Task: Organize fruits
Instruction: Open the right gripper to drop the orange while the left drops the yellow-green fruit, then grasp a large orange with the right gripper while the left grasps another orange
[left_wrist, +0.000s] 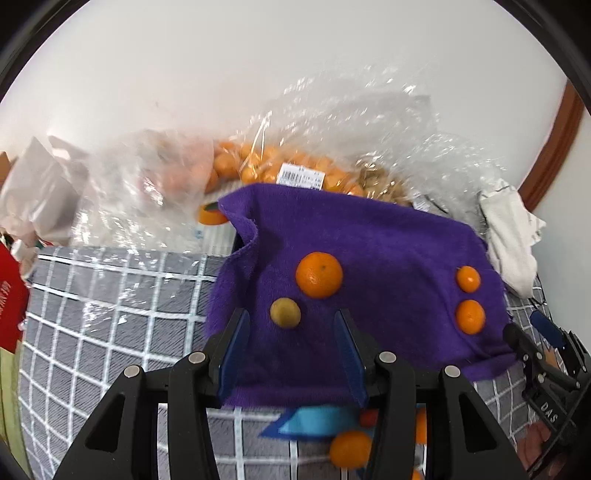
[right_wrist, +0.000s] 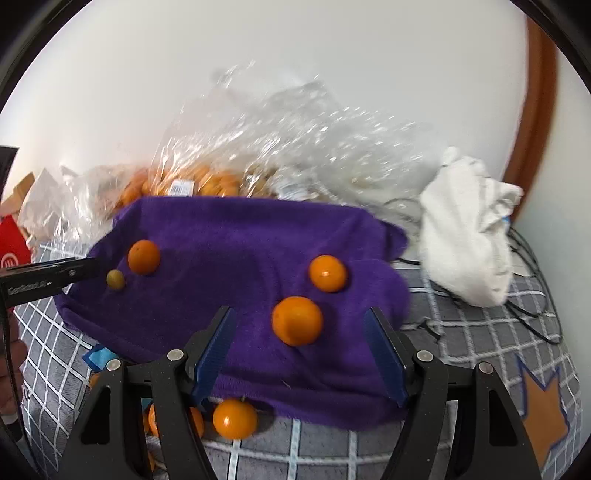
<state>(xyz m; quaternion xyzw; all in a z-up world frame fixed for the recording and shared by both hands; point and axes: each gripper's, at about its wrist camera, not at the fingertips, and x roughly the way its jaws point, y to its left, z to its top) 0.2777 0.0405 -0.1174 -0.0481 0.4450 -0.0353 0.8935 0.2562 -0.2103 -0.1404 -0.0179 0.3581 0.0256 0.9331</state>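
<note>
Four fruits lie well apart on the purple towel (right_wrist: 236, 236): a big orange (left_wrist: 319, 275) beside a small greenish fruit (left_wrist: 285, 313), and two smaller oranges (right_wrist: 327, 273) toward the other end, so the laying-out step looks in hand. Both the left gripper (left_wrist: 291, 354) and the right gripper (right_wrist: 299, 358) hover above the towel with jaws parted and nothing between them. Next likely comes another fruit, from the loose ones (right_wrist: 235, 420) at the towel's near edge or the clear plastic bag (left_wrist: 295, 162) full of oranges behind, which calls for a gentle, centred pinch.
</note>
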